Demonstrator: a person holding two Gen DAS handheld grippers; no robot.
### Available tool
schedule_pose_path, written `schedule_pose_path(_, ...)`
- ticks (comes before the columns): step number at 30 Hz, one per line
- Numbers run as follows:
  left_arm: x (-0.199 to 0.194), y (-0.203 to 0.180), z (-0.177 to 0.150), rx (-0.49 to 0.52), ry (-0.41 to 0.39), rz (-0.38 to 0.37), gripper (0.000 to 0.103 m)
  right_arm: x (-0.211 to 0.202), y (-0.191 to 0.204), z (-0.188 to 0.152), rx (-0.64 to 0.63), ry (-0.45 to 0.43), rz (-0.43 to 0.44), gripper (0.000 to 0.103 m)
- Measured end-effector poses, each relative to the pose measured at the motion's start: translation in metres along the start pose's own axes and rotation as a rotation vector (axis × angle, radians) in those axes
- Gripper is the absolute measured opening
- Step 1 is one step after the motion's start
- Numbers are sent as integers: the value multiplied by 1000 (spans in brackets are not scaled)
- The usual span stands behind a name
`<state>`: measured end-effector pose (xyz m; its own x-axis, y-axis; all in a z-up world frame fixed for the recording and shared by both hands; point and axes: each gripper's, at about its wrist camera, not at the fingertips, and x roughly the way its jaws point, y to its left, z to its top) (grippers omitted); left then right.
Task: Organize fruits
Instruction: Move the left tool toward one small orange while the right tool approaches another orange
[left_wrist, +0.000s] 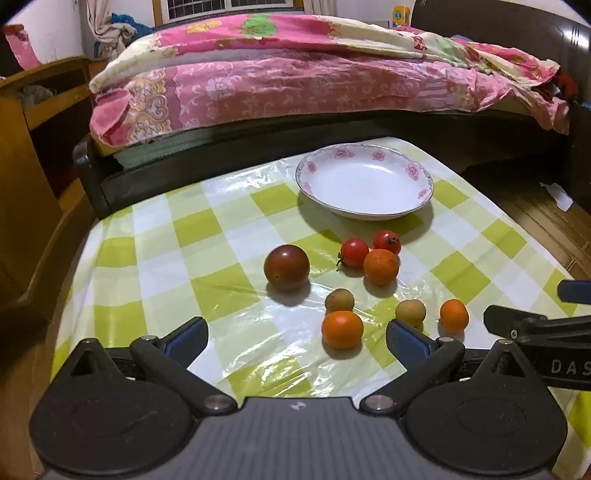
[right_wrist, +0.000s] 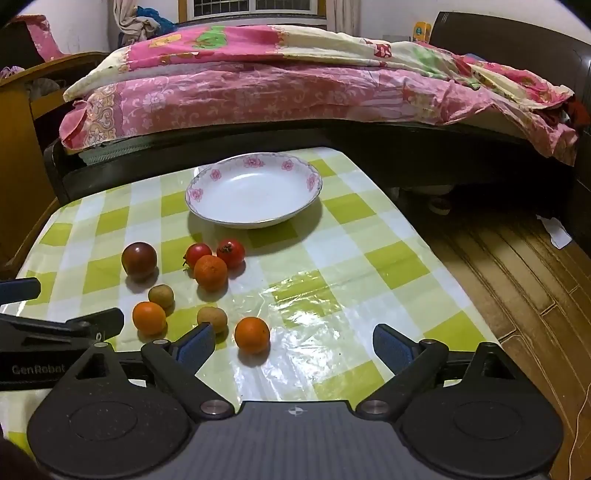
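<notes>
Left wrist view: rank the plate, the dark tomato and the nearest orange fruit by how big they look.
1. plate
2. dark tomato
3. nearest orange fruit; nearly as big as the tomato and nearer the camera, so the order of these two is unsure.

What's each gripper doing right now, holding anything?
Left gripper: open, holding nothing.
Right gripper: open, holding nothing.
</notes>
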<state>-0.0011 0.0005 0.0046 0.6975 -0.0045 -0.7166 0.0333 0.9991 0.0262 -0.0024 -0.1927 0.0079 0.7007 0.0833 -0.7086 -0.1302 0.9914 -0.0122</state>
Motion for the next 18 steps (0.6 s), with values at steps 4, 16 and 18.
schedule_pose_path(4,3,-1,-2,11,-13,-4,103,7,-1,0,6,26,9,83)
schedule_pose_path(16,18,-4,-6,57,-9,-39,103,25,2,-4,-24,75,40,74)
schedule_pose_path(18,21,-4,-5,61,-8,-55,103,30,1,-4,-24,86,51,72)
